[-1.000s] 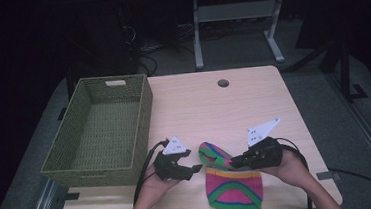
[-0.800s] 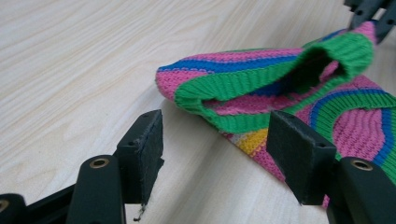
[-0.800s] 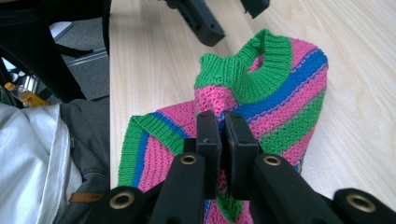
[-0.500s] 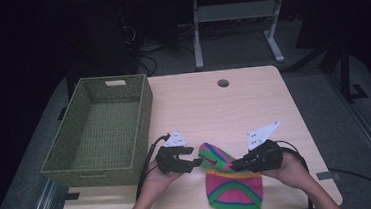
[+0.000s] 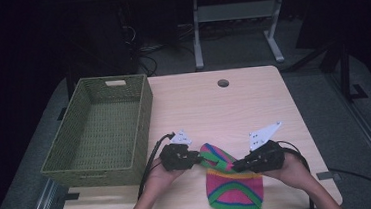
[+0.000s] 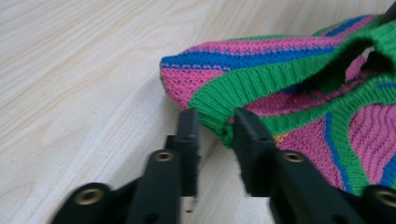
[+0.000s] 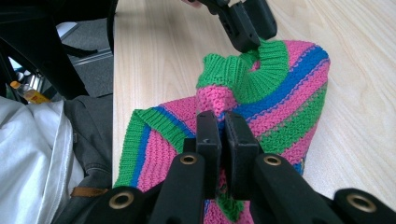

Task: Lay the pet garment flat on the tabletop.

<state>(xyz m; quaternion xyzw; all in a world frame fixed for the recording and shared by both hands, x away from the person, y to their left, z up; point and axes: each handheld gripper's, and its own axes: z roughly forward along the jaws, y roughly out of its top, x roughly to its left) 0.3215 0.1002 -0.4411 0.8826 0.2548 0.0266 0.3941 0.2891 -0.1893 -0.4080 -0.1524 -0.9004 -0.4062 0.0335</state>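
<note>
Right gripper view: right gripper [image 7: 221,122] pinches striped knit hat [image 7: 280,93]. Left gripper [image 6: 215,122] jaws, just closing, straddle its green cuff [image 6: 261,79]; contact unclear.

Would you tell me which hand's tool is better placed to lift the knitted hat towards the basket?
Probably the right tool: it already pinches the hat, while the left tool has just been closing on the green cuff.
</note>
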